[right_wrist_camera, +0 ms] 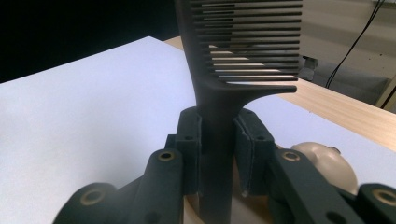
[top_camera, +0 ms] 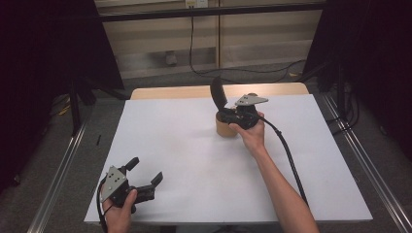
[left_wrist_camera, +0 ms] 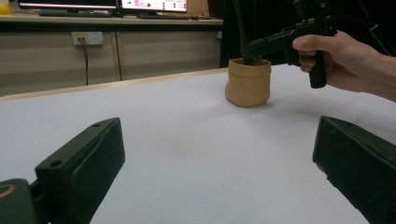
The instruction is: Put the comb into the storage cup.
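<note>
A white table (top_camera: 175, 145) is seen from above, with a person's forearms reaching in from the near edge. Nearest, at the front left corner, the left gripper (top_camera: 145, 171) rests low over the table. Its two black jaws stand wide apart with nothing between them. In the left gripper view the jaws frame bare white tabletop.

Farther in, just past the middle of the table, the right hand (top_camera: 251, 136) holds the right gripper (top_camera: 224, 113) over a small tan cup (top_camera: 224, 127). The jaws are nearly closed, clamped on the handle of a black comb (top_camera: 218, 93). The right gripper view shows both pads pressing the handle (right_wrist_camera: 219, 140) from either side, with the teeth rising above them. The comb stands close to upright, its lower end down inside the cup (left_wrist_camera: 248, 83) and its toothed part well above the rim.

A pale rounded thing (right_wrist_camera: 327, 161) shows just beyond the right gripper; what it is cannot be told. Behind the table runs a pale wood strip (top_camera: 170, 92), then a wall with cables.
</note>
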The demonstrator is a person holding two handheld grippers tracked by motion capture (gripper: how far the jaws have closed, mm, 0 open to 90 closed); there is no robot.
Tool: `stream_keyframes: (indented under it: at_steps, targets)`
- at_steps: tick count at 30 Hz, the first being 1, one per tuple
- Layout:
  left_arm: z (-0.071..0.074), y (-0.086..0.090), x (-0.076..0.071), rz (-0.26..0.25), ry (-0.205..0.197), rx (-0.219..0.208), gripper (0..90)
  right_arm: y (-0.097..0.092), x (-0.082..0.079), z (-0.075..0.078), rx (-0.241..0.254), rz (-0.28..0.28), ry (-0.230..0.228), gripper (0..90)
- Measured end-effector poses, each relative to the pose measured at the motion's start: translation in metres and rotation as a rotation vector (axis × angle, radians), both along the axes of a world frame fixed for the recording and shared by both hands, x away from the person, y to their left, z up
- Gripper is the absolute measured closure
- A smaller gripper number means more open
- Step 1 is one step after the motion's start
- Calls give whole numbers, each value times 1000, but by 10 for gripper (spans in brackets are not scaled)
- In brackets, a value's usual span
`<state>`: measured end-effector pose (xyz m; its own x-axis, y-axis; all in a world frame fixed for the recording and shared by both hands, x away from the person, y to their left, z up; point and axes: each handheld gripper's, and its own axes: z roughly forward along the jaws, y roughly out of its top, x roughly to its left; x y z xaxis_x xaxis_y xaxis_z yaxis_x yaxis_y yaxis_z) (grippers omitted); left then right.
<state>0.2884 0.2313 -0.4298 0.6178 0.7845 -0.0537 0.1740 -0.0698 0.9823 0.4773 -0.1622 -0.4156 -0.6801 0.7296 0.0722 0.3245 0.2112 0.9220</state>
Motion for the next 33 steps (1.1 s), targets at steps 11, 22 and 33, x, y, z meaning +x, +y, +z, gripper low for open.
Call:
stream_keyframes:
  at_steps: [11, 22, 33]
  targets:
    - [0, 0, 0, -3, 2, -1, 25, 5, 2, -2, -2, -15, -6, 728]
    - [0, -1, 0, -1, 2, 0, 25, 4, 6, -5, 16, -40, -3, 726]
    - [-1, 0, 1, 4, 7, 7, 25, 9, 13, -5, -4, -27, 20, 724]
